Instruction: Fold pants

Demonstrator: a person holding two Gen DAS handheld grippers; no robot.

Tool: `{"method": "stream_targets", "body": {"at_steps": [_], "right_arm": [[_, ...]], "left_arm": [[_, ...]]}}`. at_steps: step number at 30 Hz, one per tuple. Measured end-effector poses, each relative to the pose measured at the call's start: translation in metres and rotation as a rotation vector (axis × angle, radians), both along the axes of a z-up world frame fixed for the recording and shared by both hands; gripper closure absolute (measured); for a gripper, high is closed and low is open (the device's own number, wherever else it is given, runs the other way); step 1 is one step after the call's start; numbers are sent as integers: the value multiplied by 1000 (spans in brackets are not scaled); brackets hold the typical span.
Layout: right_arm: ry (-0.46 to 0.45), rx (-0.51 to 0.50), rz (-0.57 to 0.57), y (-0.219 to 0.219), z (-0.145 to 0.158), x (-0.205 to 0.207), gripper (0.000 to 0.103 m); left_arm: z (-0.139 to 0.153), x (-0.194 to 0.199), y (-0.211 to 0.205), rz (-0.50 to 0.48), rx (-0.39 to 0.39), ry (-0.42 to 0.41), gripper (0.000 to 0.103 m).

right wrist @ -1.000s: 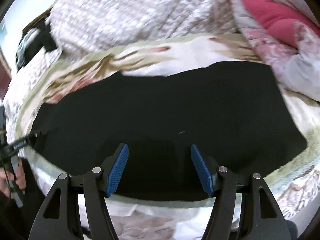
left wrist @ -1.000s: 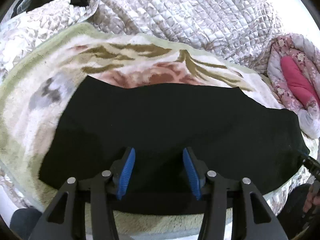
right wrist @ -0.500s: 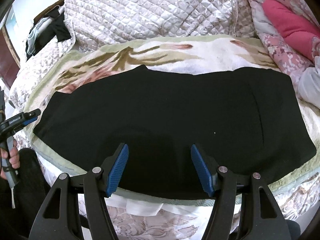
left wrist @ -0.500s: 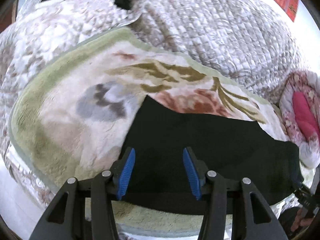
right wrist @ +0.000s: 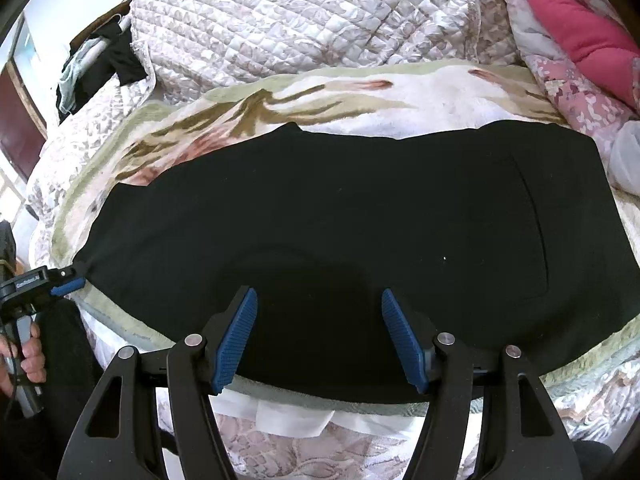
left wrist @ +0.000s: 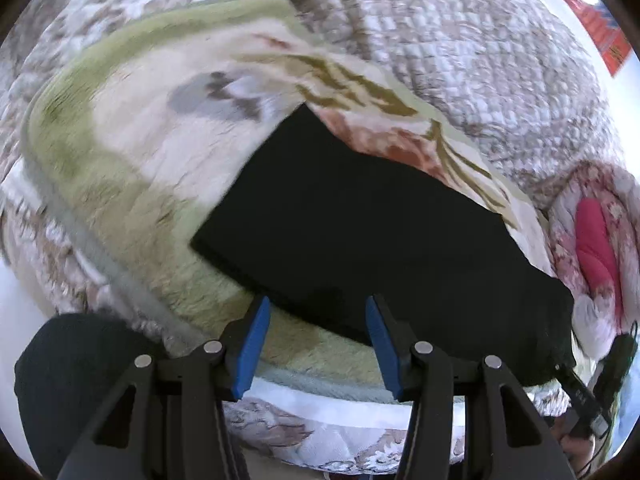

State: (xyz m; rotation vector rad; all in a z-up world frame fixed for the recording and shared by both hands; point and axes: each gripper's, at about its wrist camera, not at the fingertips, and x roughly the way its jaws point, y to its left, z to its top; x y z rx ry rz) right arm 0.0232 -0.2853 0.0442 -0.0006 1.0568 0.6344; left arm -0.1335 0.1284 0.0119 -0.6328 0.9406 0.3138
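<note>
The black pants [right wrist: 328, 216] lie flat in a long band across a floral fleece blanket [right wrist: 420, 92] on the bed. They also show in the left wrist view [left wrist: 360, 232], running away to the right. My left gripper [left wrist: 316, 320] is open and empty, just off the near edge of the pants close to their left end. In the right wrist view it [right wrist: 66, 282] shows at the far left, beside the pants' left end. My right gripper [right wrist: 318, 320] is open and empty, over the near edge of the pants at their middle.
A quilted bedspread [right wrist: 300, 20] is bunched behind the blanket. A pink floral quilt with a red cushion [right wrist: 580, 40] lies at the right end. Dark clothes [right wrist: 108, 64] hang at the far left. The bed's front edge [right wrist: 280, 420] runs below the grippers.
My left gripper has swung left along the pants to their left end and off the near edge. My right gripper has pulled back a little; more of the pants shows.
</note>
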Motion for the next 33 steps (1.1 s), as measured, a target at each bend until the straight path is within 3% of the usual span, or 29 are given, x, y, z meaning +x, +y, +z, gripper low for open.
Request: {"method": "stream_targets", "body": {"at_steps": [11, 19, 21, 23, 25, 33], "right_arm": [[-9, 21, -23, -8, 2, 1, 38], [-11, 24, -11, -6, 3, -1, 38], [-13, 28, -13, -6, 3, -1, 38], [-10, 29, -18, -7, 3, -1, 38], [-8, 28, -20, -6, 2, 0, 38], [-12, 43, -34, -12, 2, 0, 38]], "left_arm": [[-11, 10, 5, 100, 19, 36, 50], [-14, 21, 12, 135, 109, -37, 50], [-13, 25, 12, 132, 136, -36, 58], [-13, 26, 14, 129, 162, -27, 84], [-12, 26, 15, 123, 147, -31, 94], [22, 43, 1, 18, 144, -132, 95]]}}
